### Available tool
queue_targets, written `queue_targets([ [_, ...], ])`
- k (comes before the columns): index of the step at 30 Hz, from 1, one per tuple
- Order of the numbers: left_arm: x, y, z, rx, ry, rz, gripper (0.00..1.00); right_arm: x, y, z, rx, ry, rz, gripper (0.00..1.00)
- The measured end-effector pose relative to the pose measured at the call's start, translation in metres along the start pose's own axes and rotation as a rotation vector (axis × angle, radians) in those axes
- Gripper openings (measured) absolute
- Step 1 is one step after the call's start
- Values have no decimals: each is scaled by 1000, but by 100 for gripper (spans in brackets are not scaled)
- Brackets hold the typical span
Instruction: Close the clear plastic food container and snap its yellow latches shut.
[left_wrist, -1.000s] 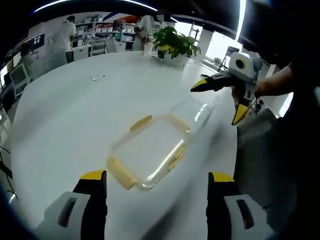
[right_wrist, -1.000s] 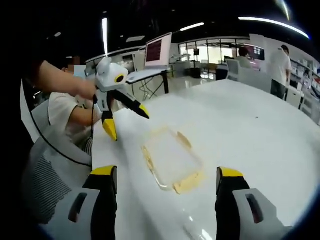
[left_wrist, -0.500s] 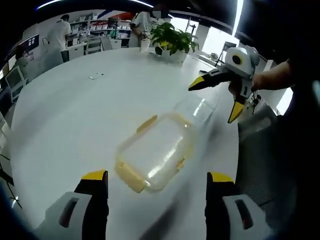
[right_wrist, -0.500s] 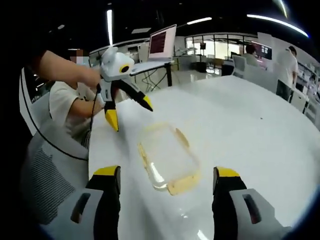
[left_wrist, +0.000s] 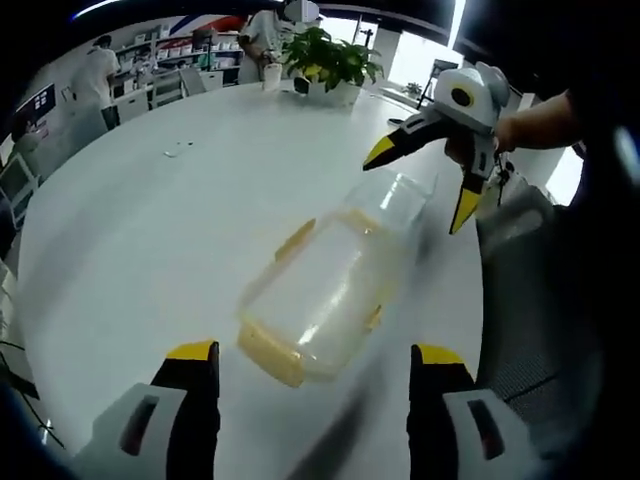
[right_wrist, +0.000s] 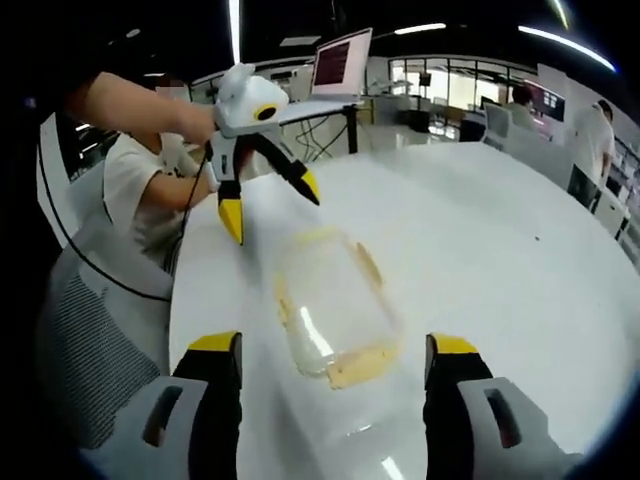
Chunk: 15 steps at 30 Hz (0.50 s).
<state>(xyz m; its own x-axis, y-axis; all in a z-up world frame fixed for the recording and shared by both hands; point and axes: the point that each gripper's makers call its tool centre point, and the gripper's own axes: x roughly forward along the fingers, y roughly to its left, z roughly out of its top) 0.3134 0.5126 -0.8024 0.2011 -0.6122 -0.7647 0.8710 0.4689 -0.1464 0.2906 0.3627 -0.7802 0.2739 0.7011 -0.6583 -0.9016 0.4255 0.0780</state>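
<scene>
At frame centre the container (left_wrist: 325, 295) lies untouched between both open, empty grippers (left_wrist: 310, 400) (right_wrist: 330, 390); pressing one latch (left_wrist: 268, 352) could slide it away.

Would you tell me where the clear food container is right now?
The clear food container lies on the white table, between and ahead of the left gripper, with the open right gripper hovering beyond it.

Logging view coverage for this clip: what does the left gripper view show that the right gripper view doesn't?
Left gripper view: a potted plant at the table's far edge and the right tool, open, above the container. Right gripper view: a laptop on a stand and the left tool, open. Both: the clear container with yellow latches on the white table, ungripped.
</scene>
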Motion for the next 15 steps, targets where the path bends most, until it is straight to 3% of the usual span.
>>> queue_targets([
  [5, 3, 4, -1, 25, 19, -5, 74, 2, -5, 1, -16, 18, -5, 69],
  [15, 6, 7, -12, 89, 102, -34, 69, 13, -4, -11, -106, 119, 34, 67],
])
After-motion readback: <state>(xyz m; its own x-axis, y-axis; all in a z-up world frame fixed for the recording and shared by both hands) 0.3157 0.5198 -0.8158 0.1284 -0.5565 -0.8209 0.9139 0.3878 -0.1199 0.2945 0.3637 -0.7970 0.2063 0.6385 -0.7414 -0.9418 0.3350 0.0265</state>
